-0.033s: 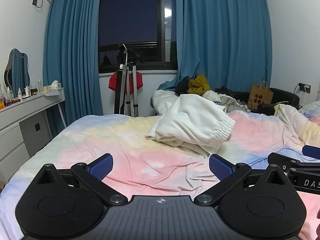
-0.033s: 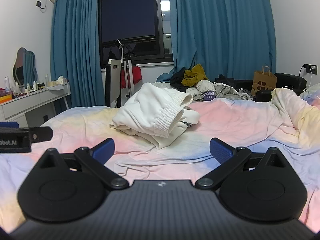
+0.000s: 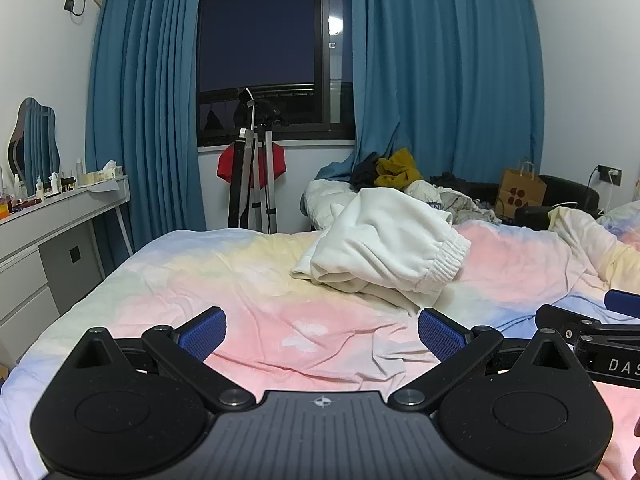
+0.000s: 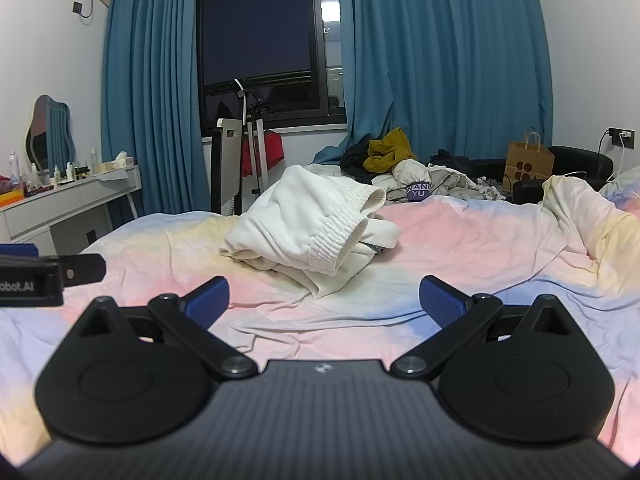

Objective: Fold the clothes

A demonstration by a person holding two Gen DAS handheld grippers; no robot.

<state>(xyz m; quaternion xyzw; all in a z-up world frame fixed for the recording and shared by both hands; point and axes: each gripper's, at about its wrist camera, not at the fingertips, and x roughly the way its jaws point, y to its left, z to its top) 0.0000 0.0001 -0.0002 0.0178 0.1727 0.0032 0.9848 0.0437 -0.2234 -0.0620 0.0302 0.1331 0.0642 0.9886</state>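
Left gripper (image 3: 322, 334): matte black body with a ribbed centre plate bearing a small crosshair mark; two rounded black side housings, each with a shallow circular recess and a triangular cut-out; black linkage arms on silver pivot screws; blue pads (image 3: 202, 334) with a fine grid texture.

Right gripper (image 4: 324, 302): same build and colours, a small emblem on the ribbed plate. White lettering shows on each gripper's side, cut off at the frame edge.

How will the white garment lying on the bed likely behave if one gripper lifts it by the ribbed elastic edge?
The white garment lies in a soft, slumped heap, so it will probably hang limp and unfold. Its thick, fleecy-looking fabric suggests some weight, likely dragging on the bed sheet. The ribbed edge seems bunched enough to pinch without slipping.
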